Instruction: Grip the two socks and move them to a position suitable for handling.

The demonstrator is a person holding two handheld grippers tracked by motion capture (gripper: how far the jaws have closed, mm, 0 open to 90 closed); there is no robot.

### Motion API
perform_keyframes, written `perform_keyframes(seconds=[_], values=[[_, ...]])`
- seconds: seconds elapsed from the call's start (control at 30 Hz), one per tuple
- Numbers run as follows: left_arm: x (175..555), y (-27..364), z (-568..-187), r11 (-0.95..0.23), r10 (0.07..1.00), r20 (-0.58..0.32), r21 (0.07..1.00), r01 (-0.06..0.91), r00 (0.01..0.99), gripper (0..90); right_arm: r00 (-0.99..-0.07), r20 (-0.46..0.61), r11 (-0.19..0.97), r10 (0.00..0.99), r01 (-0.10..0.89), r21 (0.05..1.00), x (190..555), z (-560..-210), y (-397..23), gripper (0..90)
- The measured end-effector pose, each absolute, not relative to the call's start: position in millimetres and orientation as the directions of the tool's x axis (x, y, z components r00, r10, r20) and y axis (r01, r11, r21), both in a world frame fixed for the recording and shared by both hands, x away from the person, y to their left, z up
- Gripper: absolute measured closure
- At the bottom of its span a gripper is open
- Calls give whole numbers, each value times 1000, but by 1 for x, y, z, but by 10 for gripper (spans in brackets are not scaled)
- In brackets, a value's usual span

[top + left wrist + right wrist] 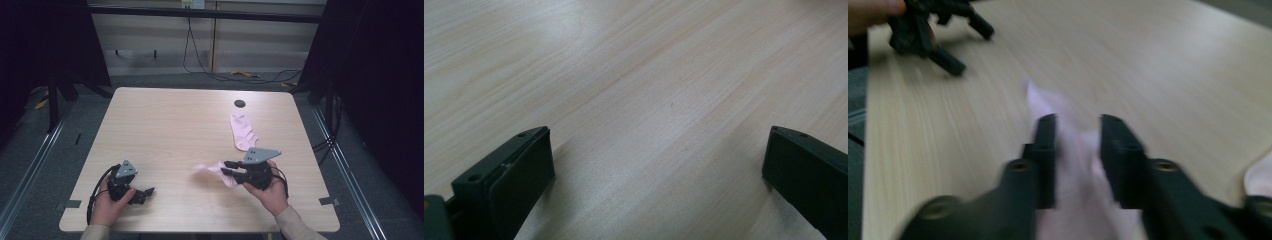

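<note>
A pink sock (243, 131) lies flat on the wooden table (165, 125), right of centre. A second pink sock (212, 170) stretches leftward from my right gripper (224, 168) near the front edge. In the right gripper view this sock (1075, 175) lies between the two black jaws of the right gripper (1079, 120), which stand a moderate gap apart; the picture is blurred and I see no pad pressing the cloth. My left gripper (142, 194) rests at the front left, its jaws wide apart (659, 135) over bare wood.
A small black round disc (240, 103) sits in the tabletop behind the flat sock. Cables (220, 75) trail on the floor beyond the far edge. Dark stands flank the table on both sides.
</note>
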State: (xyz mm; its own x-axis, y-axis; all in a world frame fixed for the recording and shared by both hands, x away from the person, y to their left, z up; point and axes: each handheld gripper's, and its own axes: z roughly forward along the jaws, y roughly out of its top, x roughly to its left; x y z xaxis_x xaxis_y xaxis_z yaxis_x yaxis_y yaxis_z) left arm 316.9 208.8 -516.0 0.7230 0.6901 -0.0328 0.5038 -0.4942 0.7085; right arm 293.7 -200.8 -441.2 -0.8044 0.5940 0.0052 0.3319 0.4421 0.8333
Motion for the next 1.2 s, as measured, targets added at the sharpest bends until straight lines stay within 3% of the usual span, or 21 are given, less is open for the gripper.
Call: perform_keyframes(seconds=[0.17,0.5,0.9,1.2], values=[[317,209,-516,-493,692,-33,709,505,722,0,-733,23,419,680,414,808,290,-467,-225,578],[317,209,-516,-494,692,-31,709,504,721,0,-719,36,415,694,440,796,295,-479,-217,593],[317,209,-516,-492,692,-34,709,505,721,0,-534,20,308,845,519,798,365,-471,-225,505],[317,209,-516,-492,690,-36,709,505,723,0,-381,-45,281,923,592,756,418,-482,-235,386]])
